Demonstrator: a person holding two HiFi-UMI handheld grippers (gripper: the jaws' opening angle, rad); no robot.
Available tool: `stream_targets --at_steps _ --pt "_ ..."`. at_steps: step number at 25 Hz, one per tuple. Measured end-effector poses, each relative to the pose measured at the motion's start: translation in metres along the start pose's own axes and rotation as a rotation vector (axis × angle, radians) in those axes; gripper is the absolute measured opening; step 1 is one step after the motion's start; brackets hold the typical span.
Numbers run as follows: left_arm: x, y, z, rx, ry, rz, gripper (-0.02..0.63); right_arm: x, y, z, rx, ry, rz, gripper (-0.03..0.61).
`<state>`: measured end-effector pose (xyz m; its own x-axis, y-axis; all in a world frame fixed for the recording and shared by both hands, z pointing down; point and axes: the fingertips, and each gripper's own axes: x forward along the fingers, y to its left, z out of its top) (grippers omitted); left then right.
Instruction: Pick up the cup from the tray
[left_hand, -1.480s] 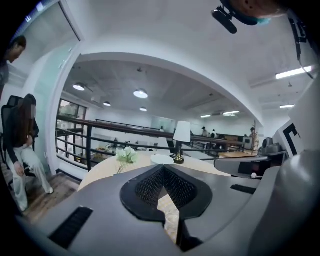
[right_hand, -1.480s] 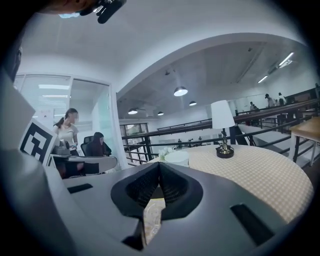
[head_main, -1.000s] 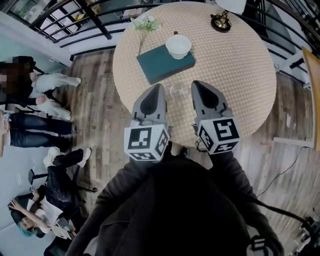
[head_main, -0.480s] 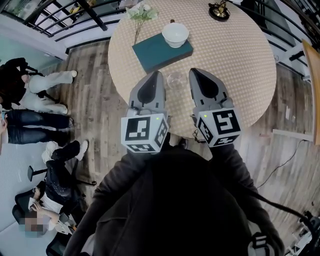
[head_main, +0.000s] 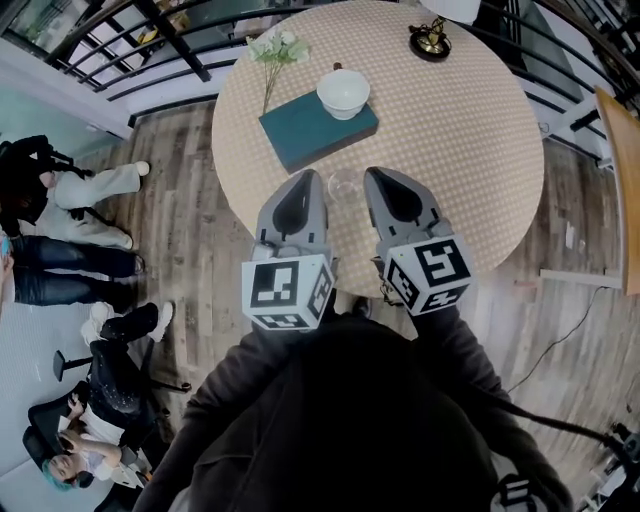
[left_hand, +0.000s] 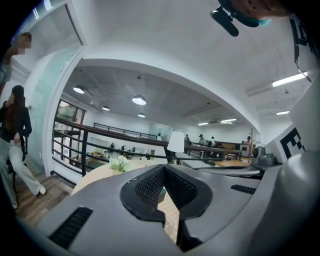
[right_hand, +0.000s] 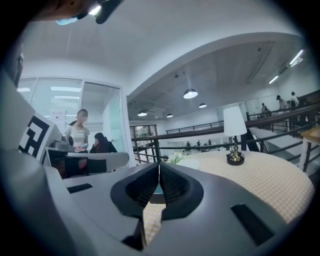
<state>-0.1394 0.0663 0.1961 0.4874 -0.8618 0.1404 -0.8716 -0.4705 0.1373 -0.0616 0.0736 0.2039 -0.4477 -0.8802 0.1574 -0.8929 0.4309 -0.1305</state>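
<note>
My left gripper (head_main: 310, 180) is shut tight. Its two jaws touch and there is nothing between them. My right gripper (head_main: 378, 180) is shut tight too, and it is empty as well. Both point away from me, toward the tray (head_main: 300, 135), side by side with a small gap between them.

The tray is dark blue-green and flat. It lies on the round table (head_main: 470, 150). From my head view, its long way runs from left to right and tips a little away from me on the right.

The cup (head_main: 343, 93) is white, round and wide, a bit like a bowl. It sits on the far right end of the tray. It stands up straight with its open mouth facing up. It is wider than it is tall. A small dark bit shows at its far edge, and I cannot tell what that is.

A clear glass (head_main: 343, 184) stands off the tray, on its near side, between the tips of my two grippers. It does not touch them.

Some white flowers (head_main: 275, 48) lie past the far left side of the tray. A lamp foot (head_main: 431, 40) stands well off to the tray's far right.
</note>
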Motion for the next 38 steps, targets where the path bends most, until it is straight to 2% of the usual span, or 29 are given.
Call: stream_targets --at_steps 2,8,14,18,26,31,38 --pt "0.001 -0.010 0.005 0.006 -0.006 -0.006 0.006 -0.002 -0.005 0.002 0.020 0.012 0.003 0.008" --pt "0.006 -0.013 0.012 0.018 -0.035 -0.012 0.006 -0.007 -0.017 0.019 -0.028 -0.041 -0.036 0.008" --pt "-0.001 -0.022 0.026 0.116 -0.114 0.004 0.006 -0.013 -0.012 0.023 -0.073 -0.062 -0.024 0.008" --pt "-0.001 -0.023 0.031 0.101 -0.143 0.013 0.006 -0.015 -0.011 0.022 -0.070 -0.063 -0.024 0.008" --pt "0.005 -0.026 0.026 0.077 -0.106 -0.037 0.005 -0.011 -0.011 0.026 -0.074 -0.066 -0.012 0.008" --pt "0.008 -0.023 0.031 0.090 -0.118 -0.016 0.005 -0.009 -0.015 0.025 -0.059 -0.059 -0.018 0.008" --pt "0.016 -0.021 0.028 0.049 -0.116 -0.016 0.005 -0.002 -0.019 0.020 -0.046 -0.056 -0.026 0.008"
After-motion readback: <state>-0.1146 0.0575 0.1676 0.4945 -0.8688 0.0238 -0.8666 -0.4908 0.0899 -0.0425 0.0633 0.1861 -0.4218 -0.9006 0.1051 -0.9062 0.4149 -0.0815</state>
